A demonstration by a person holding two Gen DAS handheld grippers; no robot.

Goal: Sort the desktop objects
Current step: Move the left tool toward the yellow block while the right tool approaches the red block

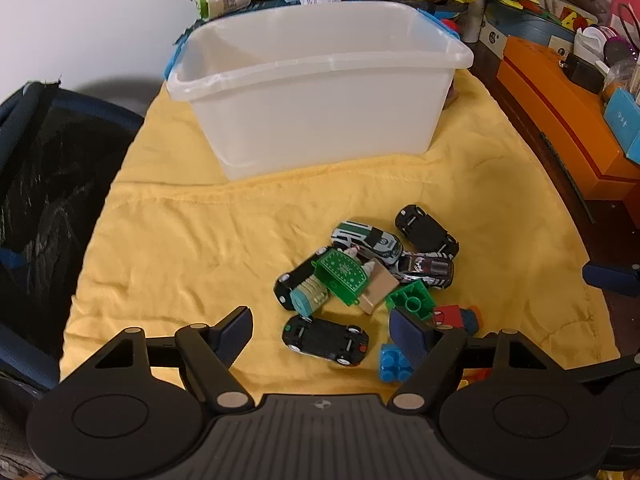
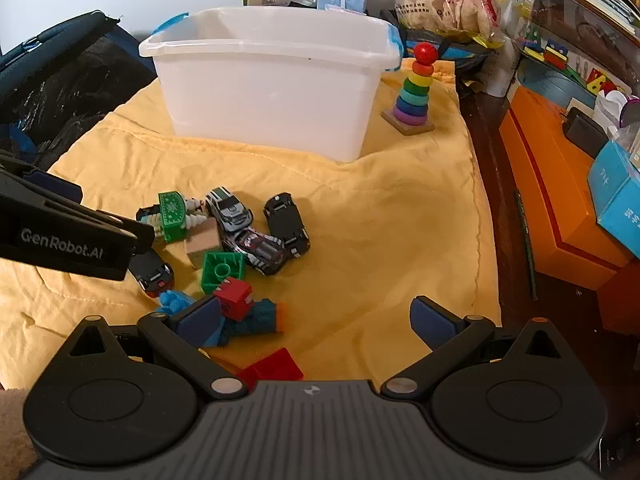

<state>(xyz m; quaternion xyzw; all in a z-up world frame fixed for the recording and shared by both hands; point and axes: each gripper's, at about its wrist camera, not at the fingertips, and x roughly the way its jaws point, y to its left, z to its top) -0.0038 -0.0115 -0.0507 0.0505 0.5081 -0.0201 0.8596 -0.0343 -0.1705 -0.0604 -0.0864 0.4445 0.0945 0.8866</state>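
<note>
A pile of toys lies on the yellow cloth (image 1: 180,240): several toy cars, among them a black car (image 1: 325,339) lying nearest, a green-white car (image 1: 368,240), a green box toy (image 1: 342,276), a green brick (image 1: 412,300) and a blue brick (image 1: 394,364). A white plastic bin (image 1: 316,92) stands behind them. My left gripper (image 1: 324,332) is open, its fingers either side of the black car. My right gripper (image 2: 316,320) is open, just right of a red block (image 2: 234,296) and teal toy (image 2: 256,318). The pile's green brick (image 2: 222,270) shows there too.
A rainbow ring stacker (image 2: 414,88) stands right of the bin (image 2: 268,80). Orange boxes (image 2: 560,200) and clutter line the right side. A dark chair (image 1: 36,184) is on the left. Snack bags (image 2: 448,4) sit behind the bin.
</note>
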